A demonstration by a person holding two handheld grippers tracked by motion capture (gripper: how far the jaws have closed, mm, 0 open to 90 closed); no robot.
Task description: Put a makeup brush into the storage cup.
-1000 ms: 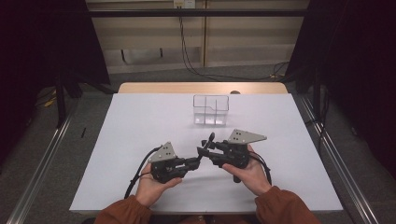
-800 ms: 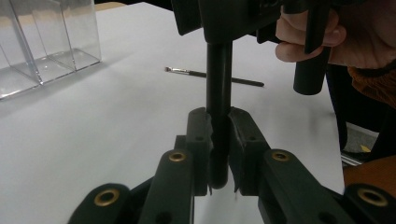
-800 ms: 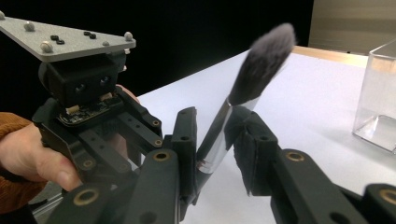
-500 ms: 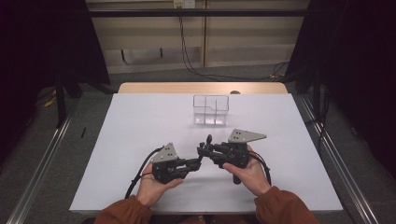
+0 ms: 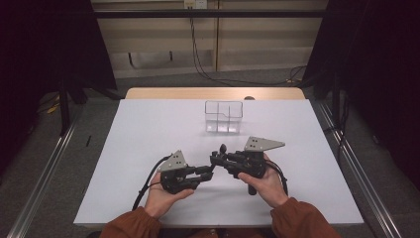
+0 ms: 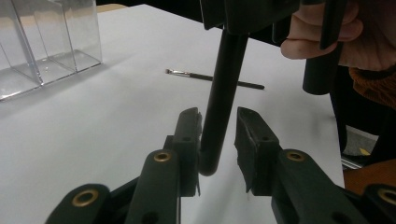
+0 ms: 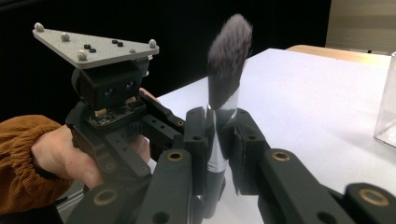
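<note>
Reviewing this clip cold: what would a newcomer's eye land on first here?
Probably the large makeup brush, bristles up, clamped at its ferrule by the right tongs near the table's front edge. Its black handle hangs between the left tongs' open jaws, touching one jaw with a gap to the other. Behind stands a clear compartmented organizer at mid-table, and a thin small brush lies flat on the white table.

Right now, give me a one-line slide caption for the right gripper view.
Right gripper shut on a fluffy makeup brush, bristles up, with the left gripper close behind.
</note>
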